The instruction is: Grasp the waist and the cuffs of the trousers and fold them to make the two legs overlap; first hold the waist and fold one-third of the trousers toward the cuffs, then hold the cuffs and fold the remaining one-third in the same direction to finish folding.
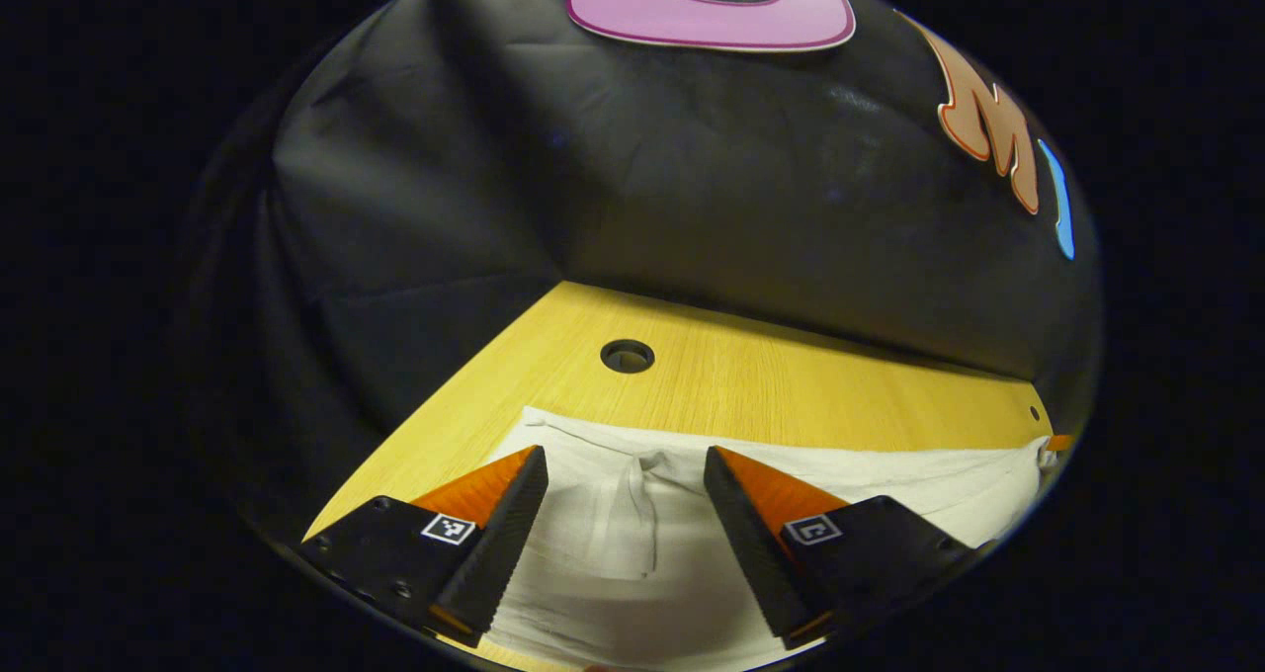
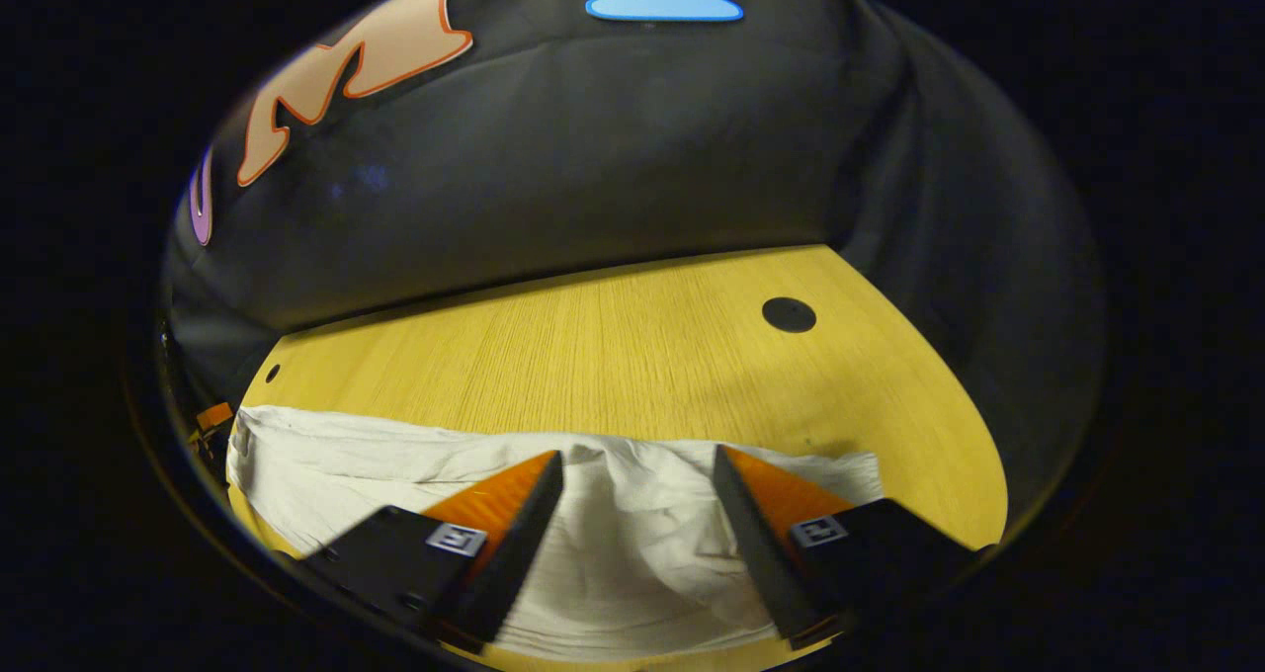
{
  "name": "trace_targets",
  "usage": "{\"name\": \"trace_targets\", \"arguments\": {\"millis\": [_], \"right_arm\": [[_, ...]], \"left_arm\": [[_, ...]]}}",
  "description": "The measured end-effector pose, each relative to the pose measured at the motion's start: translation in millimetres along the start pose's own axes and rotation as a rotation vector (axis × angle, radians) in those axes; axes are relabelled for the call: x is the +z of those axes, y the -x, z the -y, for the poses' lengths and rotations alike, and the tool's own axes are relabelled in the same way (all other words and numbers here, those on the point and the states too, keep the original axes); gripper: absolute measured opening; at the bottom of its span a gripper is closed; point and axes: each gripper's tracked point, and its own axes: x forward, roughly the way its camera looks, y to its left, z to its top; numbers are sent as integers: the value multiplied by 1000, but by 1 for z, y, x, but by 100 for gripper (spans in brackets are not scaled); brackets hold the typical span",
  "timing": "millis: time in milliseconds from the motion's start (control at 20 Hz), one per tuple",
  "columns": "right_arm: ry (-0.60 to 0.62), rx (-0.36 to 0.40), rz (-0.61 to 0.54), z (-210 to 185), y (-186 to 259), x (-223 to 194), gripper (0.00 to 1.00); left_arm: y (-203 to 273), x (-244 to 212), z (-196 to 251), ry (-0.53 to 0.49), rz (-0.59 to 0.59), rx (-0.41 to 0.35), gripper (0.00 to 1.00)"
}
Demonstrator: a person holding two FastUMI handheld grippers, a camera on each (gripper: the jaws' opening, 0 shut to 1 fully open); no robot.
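white trousers lie spread on a yellow wooden desk, at 6 o'clock in both views. the left gripper hovers over the cloth, fingers spread wide, pinching nothing. the right gripper hangs above the trousers likewise, fingers apart. a round hole sits in the desk at 12 o'clock.

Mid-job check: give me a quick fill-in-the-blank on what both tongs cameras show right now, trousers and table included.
1. The trousers lying on the table are ____ in colour.
2. Both the left tongs and the right tongs have their jaws ____ over the cloth.
3. The table top is yellow ____.
4. Beyond the trousers, the tabletop has a round ____.

Missing words: white; open; wood; hole
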Motion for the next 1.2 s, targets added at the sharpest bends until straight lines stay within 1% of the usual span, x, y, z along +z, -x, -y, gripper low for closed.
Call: {"name": "trace_targets", "arguments": {"millis": [50,100,200,250,300,400,450,500,550,600,650,700,750,800,900,950,1050,1100,1200], "right_arm": [[9,-10,17,7,11,6,98],[7,-20,35,13,22,12,94],[-26,-38,66,29,46,25,95],[-43,-53,80,42,58,29,98],[-60,-74,92,56,69,31,98],[-110,-112,107,83,88,28,98],[-152,-123,108,96,94,21,94],[-202,-129,96,106,100,11,98],[-253,-128,83,114,102,0,95],[-293,-129,76,121,107,-11,97],[-315,-134,69,127,108,-20,97],[-327,-138,57,131,107,-32,94],[-333,-142,45,135,107,-41,98],[-342,-142,31,137,107,-51,98],[-365,-139,1,139,100,-67,98],[-374,-132,-10,138,98,-73,91],[-390,-120,-22,136,92,-78,91],[-399,-111,-25,135,87,-79,96],[-425,-103,-25,134,75,-78,96]], "left_arm": [[10,7,3,7,9,-5,96],[17,12,9,20,19,-20,96],[37,21,12,24,48,-40,96],[47,22,15,18,50,-47,96],[57,20,20,7,48,-52,96],[75,18,28,-28,60,-53,96],[83,15,31,-40,63,-53,96],[95,12,35,-46,63,-58,96],[105,7,40,-47,59,-68,96],[113,1,47,-49,54,-80,95],[121,-4,54,-51,51,-88,96],[125,-8,61,-52,45,-98,96],[131,-13,69,-49,40,-109,96],[138,-16,77,-48,34,-117,94],[146,-20,86,-59,33,-116,96],[150,-19,91,-62,40,-119,96],[160,-17,102,-70,52,-126,96],[164,-15,107,-79,58,-129,96],[170,-13,114,-102,64,-120,96]]}}
